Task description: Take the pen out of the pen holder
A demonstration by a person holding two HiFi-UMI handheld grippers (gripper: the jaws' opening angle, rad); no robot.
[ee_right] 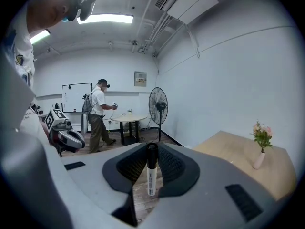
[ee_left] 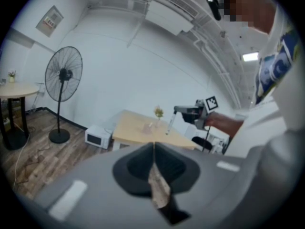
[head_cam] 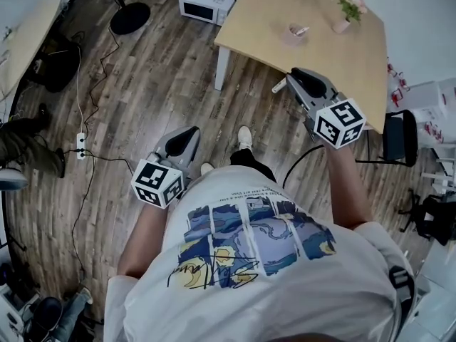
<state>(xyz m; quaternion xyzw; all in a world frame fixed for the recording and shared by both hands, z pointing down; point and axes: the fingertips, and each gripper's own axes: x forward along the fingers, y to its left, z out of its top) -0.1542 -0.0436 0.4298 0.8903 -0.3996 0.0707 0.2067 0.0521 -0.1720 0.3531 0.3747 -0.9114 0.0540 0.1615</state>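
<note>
A white pen with a black cap stands upright between the jaws of my right gripper, which is shut on it. In the head view the right gripper hangs over the near edge of the wooden table, and the pen sticks out below its tips. The pinkish pen holder stands further back on the table, apart from the gripper. My left gripper is over the floor at the left, shut with nothing in it. The left gripper view shows its jaws pressed together, and the right gripper carrying the pen.
A small vase of flowers stands on the table right of the holder. A white microwave and a fan base sit on the floor at the back. Cables and a power strip lie at the left. Another person stands by a round table.
</note>
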